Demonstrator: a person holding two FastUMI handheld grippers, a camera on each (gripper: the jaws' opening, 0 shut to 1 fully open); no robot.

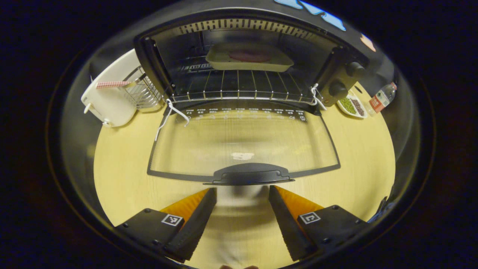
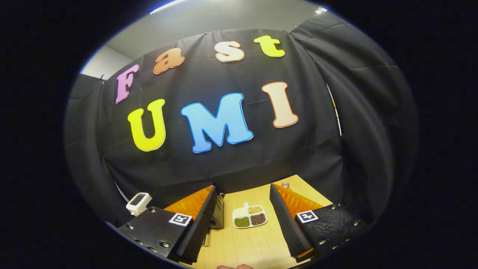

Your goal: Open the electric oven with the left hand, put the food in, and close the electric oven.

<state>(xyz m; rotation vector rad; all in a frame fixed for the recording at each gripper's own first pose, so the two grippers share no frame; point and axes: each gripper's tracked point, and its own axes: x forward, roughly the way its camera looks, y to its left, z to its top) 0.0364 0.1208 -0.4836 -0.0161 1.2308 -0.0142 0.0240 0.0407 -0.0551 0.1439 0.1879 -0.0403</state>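
In the left gripper view the black electric oven point(image 1: 336, 63) stands with its glass door point(image 1: 242, 144) folded down flat toward me. Inside, on the wire rack point(image 1: 239, 87), rests a pale tray point(image 1: 248, 58) holding a dark reddish piece of food point(image 1: 249, 56). The door's black handle point(image 1: 248, 176) lies just beyond my left gripper point(image 1: 242, 190), which is open and holds nothing. In the right gripper view my right gripper point(image 2: 242, 190) is open and empty, raised over the wooden table point(image 2: 242, 243) and facing the booth wall.
Left of the oven a white board point(image 1: 108, 101) and a wire basket point(image 1: 143, 93) stand. To its right lie a divided dish of beans point(image 1: 351, 106) and a plastic bottle point(image 1: 382, 98). The same dish point(image 2: 249, 216) and the oven's corner point(image 2: 217, 213) sit ahead of the right gripper.
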